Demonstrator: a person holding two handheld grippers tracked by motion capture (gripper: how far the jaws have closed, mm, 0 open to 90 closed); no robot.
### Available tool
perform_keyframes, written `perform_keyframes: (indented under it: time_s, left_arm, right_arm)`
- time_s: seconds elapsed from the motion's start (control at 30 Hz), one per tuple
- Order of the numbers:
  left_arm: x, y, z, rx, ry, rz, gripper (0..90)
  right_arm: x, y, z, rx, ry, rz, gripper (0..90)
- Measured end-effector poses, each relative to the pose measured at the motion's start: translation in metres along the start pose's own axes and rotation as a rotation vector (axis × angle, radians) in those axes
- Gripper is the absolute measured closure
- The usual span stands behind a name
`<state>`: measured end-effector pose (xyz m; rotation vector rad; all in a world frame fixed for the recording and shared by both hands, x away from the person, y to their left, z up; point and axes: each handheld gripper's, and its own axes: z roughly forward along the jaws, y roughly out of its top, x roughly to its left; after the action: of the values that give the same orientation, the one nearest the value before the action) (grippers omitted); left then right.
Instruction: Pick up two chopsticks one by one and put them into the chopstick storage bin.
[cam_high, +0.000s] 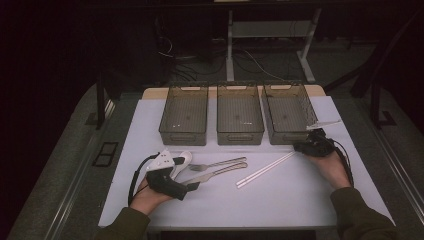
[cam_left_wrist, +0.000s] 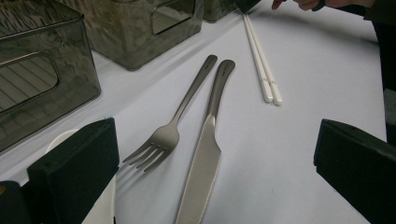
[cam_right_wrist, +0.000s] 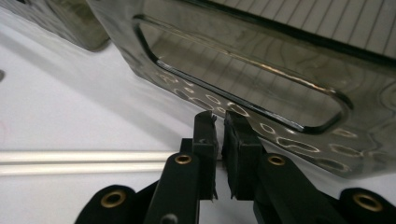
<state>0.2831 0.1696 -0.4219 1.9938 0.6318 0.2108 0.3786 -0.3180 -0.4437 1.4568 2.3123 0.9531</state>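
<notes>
Chopsticks (cam_right_wrist: 84, 161) laid flat as a pair on the worktop (cam_high: 280, 200), side by side and touching, so both can be taken in a single pinch. Right fingers (cam_right_wrist: 205, 135) clenched on the thin ends of that pair, only a sliver of gap left between the pads, and kept low against the white surface because the sticks are slim and would slip out of a higher grip. Just beyond those fingertips, the handle cut-out in the near wall of the right-hand bin (cam_right_wrist: 280, 70). Probably gripped at this end on purpose: a short lift forward from the fingers, then over the rim. Not yet raised, though; full length resting on the worktop, trailing away to the left of the pads.

Left fingers (cam_left_wrist: 74, 163) released and spread wide, hovering over the rest of the cutlery. Between them, fork (cam_left_wrist: 163, 137) and knife (cam_left_wrist: 201, 168), handles pointing away from the fingertips toward the bins. Under the left-hand pad, part of a white spoon (cam_high: 181, 161). Neither metal piece touched. Likely waiting its turn, ready to close on one once the other hand is done. Thick ends of the chopsticks far ahead of these fingers, well apart from them.
</notes>
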Motion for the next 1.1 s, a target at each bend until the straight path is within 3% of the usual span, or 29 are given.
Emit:
perform_keyframes:
  time_s: [0.43, 1.1]
  left_arm:
    - [0.000, 0.000, 0.000, 0.001, -0.001, 0.001, 0.0]
    - [0.000, 0.000, 0.000, 0.002, -0.004, 0.001, 0.0]
  right_arm:
    - [-0.002, -0.003, -0.003, 0.027, 0.015, 0.021, 82.4]
    - [0.000, -0.009, -0.011, 0.053, 0.035, 0.016, 82.4]
